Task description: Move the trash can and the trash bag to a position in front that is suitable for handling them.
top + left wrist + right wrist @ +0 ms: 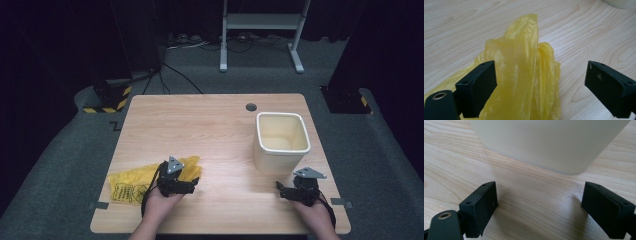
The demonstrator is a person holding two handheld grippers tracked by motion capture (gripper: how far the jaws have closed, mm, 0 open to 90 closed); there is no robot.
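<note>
A wooden table (220, 150) is seen from the high view, with a cream bin (281, 141) stood upright on its right half, just beyond the right gripper (286, 190). The bin's inside is seen as pale and bare down to the part of the floor that is in sight; its near inner wall is hidden by the rim, so what lies right behind it cannot be told. A yellow plastic bag (145, 181) is laid crumpled on the near left part of the table, with black print on its flat end towards the left edge. The left gripper (186, 186) is held over the bag's bunched right end. In the left gripper view the jaws are spread wide, and a raised fold of the bag (524, 75) is stood between them; the left jaw is set against the film while the right jaw is kept well apart from it, so nothing is clamped. In the right gripper view the jaws are likewise spread, bare tabletop is seen between them, and the bin's lower wall (549, 142) is close ahead, untouched.
</note>
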